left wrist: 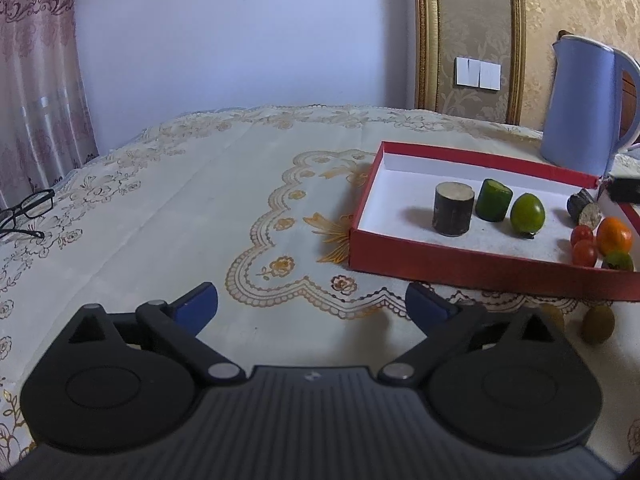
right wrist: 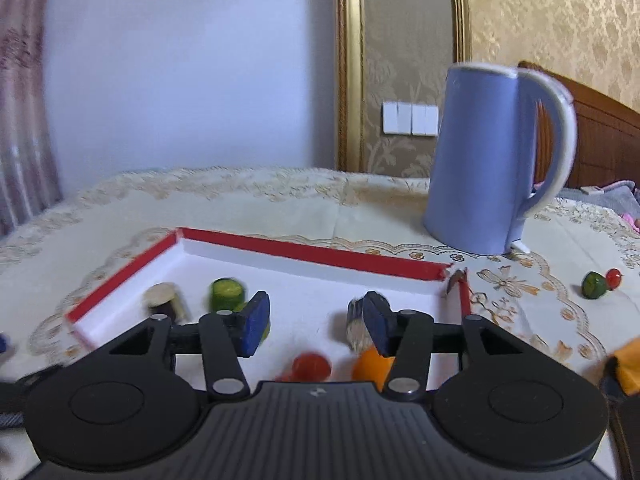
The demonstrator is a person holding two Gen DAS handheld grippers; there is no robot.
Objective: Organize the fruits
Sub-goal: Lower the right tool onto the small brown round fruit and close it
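My left black two-finger gripper with blue pads [left wrist: 311,307] hangs over the tablecloth left of the red box [left wrist: 472,270], jaws spread wide, nothing between them. My right matching gripper [right wrist: 315,326] hovers above that box, jaws partly apart, empty.

1. Soft, even daylight; dim blue cast on the wall [left wrist: 240,32].
2. Left wrist view sharp; faint shadows toward 9 o'clock of the fruit in the red box [left wrist: 472,268].
3. Right wrist view smeared by motion blur.
4. Fisheye bending, dark corners.
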